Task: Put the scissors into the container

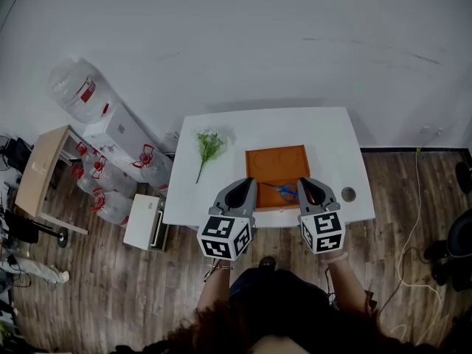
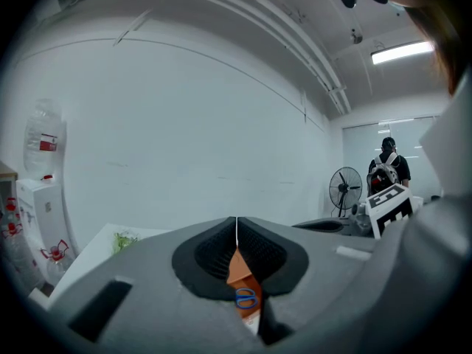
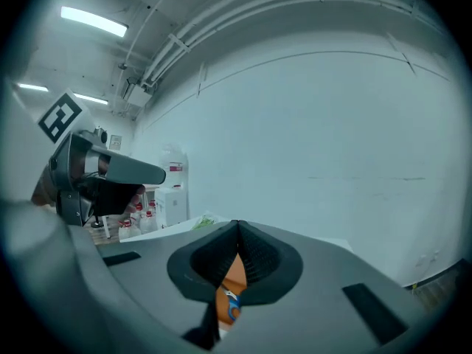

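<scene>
We see a white table (image 1: 188, 198) set against a plain white wall (image 1: 258, 43) on a wood-plank floor (image 1: 133, 286); on it lies an orange container (image 1: 276, 161), a shallow tray, with a sprig of flowers (image 1: 208, 146) to its left and a small dark round thing (image 1: 348, 194) near the table's right front corner; the blue-handled scissors (image 1: 285, 191) lie inside the container at its front edge, between the two gripper tips. The left gripper (image 1: 239, 193) and the right gripper (image 1: 310, 191) hang over the table's front edge, each with its jaws pressed together on nothing. Left of the table we make out a white water dispenser (image 1: 114, 133), water bottles (image 1: 110, 190) on the floor, a white box (image 1: 144, 221) and a wooden desk (image 1: 40, 169); a cable (image 1: 417, 198) trails over the floor at the right; the left gripper view shows a standing fan (image 2: 345, 190) and another person (image 2: 386, 169) far off, under a ceiling strip light (image 2: 402, 51).
</scene>
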### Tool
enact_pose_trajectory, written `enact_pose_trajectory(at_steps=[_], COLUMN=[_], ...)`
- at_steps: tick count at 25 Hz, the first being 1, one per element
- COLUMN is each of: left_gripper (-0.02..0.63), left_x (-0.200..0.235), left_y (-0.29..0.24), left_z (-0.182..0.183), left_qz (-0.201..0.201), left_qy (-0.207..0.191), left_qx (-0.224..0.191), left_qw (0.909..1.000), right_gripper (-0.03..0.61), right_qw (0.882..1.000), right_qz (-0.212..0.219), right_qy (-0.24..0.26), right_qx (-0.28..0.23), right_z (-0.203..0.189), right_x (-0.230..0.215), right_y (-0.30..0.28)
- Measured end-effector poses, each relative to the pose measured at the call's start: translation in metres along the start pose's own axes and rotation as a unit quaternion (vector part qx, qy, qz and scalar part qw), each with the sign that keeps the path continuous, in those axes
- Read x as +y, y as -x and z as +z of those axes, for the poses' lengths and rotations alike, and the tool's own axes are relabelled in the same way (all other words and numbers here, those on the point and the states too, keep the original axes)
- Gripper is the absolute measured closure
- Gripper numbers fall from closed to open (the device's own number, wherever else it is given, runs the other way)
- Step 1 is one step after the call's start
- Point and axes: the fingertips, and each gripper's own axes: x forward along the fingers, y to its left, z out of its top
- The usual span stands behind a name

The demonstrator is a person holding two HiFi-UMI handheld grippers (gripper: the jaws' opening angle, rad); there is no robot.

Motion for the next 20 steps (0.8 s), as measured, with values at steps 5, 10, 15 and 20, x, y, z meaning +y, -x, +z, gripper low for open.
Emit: enact_pose_trajectory(at_steps=[5,10,15,20], left_gripper=[0.595,0.595,0.595,0.595], left_x=[0.0,0.002,0.006,0.009], left_y=[0.001,-0.001,-0.003,-0.002], left_z=[0.004,0.002,0.004,0.007], left_qz=[0.001,0.001,0.001,0.0], left_qy=[0.0,0.0,-0.001,-0.004], left_qx=[-0.003,0.0,-0.001,-0.002], left_qw=[1.0,1.0,1.0,1.0], right_gripper=[0.58,0.58,0.58,0.58], right_qw=[1.0,0.999,0.999,0.999], right_qz=[-0.007,-0.014,-0.015,-0.017], right_qy=[-0.005,-0.01,-0.014,-0.016], right_qx=[-0.013,-0.031,-0.036,-0.037], right_z=[0.011,0.024,0.027,0.028], right_x=[-0.003,-0.009,-0.009,-0.006], right_y=[0.007,0.01,0.01,0.01])
